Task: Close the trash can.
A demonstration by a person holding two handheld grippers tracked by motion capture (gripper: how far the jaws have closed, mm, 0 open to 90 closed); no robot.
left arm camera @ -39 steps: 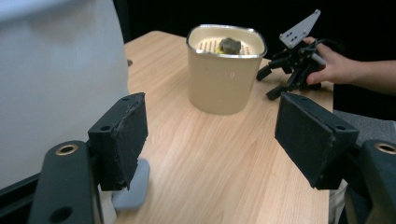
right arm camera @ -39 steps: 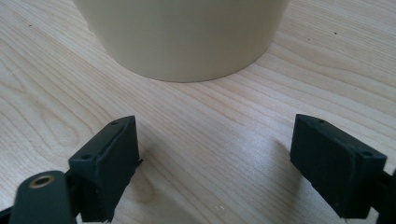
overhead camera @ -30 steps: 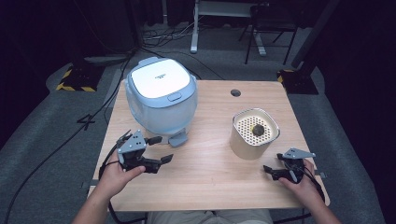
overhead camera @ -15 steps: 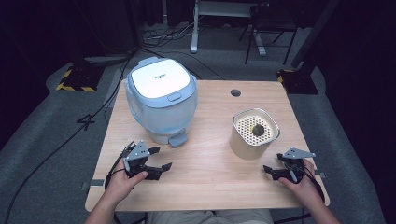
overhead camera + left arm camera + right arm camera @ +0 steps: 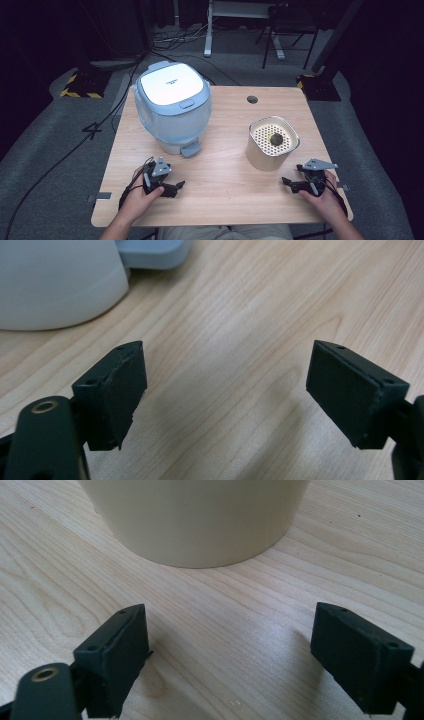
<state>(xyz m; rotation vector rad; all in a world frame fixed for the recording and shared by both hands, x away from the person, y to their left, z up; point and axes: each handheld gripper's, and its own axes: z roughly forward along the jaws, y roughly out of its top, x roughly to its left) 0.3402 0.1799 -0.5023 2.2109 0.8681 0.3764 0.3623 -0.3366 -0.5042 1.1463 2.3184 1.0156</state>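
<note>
- Right now we hold both claws wide open and empty: left gripper point(image 5: 172, 187) near the rice cooker point(image 5: 173, 107), right gripper point(image 5: 291, 183) just beside the cream container point(image 5: 272, 143).
- Reaching too low, we could shove the container across the table point(image 5: 220, 200) instead of gripping it.
- Its perforated lid point(image 5: 273, 135) might tip if we jolt it.
- The cooker's front latch point(image 5: 191, 148) could slip from smooth pads.

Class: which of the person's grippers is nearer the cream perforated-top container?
Right. The right gripper rests just in front of the cream perforated-top container; the left gripper lies across the table.
</note>
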